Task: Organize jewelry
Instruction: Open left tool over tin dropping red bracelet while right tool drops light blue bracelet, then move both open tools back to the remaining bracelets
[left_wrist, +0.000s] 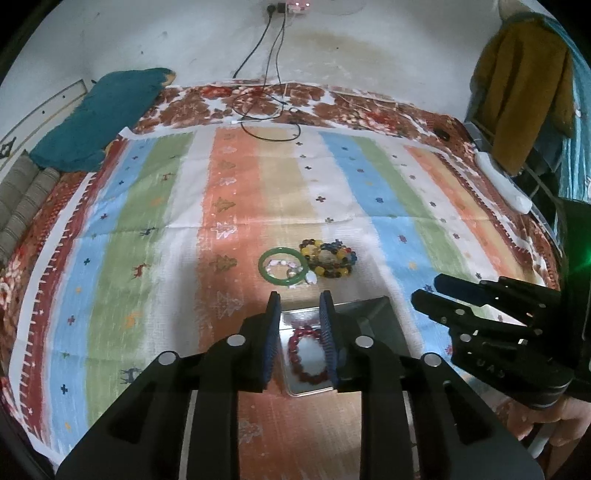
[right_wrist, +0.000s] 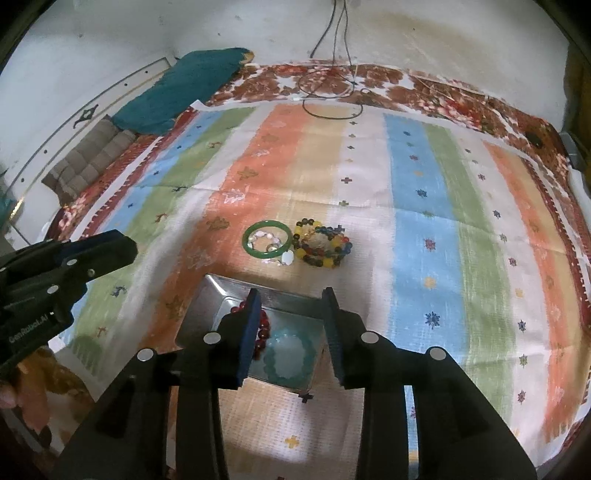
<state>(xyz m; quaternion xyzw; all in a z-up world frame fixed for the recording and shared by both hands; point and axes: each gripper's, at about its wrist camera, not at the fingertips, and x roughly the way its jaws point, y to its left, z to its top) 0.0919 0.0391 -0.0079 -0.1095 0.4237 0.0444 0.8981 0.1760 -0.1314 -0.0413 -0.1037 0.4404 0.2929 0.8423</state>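
A metal tray (left_wrist: 369, 310) (right_wrist: 221, 288) lies on a striped cloth on the bed. In it lie a red bead bracelet (left_wrist: 308, 377) (right_wrist: 264, 325) and a teal bead bracelet (right_wrist: 286, 374). My left gripper (left_wrist: 300, 297) (right_wrist: 127, 245) hangs open over the red bracelet, its pads clear of it. My right gripper (right_wrist: 291, 293) (left_wrist: 426, 288) hangs open over the teal bracelet, nothing between its pads. Beyond the tray lie a green bangle (left_wrist: 263, 271) (right_wrist: 258, 253) around a pale bead string (left_wrist: 282, 263) (right_wrist: 264, 236), and a pile of multicoloured bead bracelets (left_wrist: 332, 266) (right_wrist: 321, 254).
A teal pillow (left_wrist: 99, 122) and a folded grey blanket (left_wrist: 22, 199) sit at the bed's far left. Black cables (left_wrist: 266, 110) trail from the wall socket onto the bed. A mustard garment (left_wrist: 524, 92) hangs at the right, above a white object (left_wrist: 502, 181).
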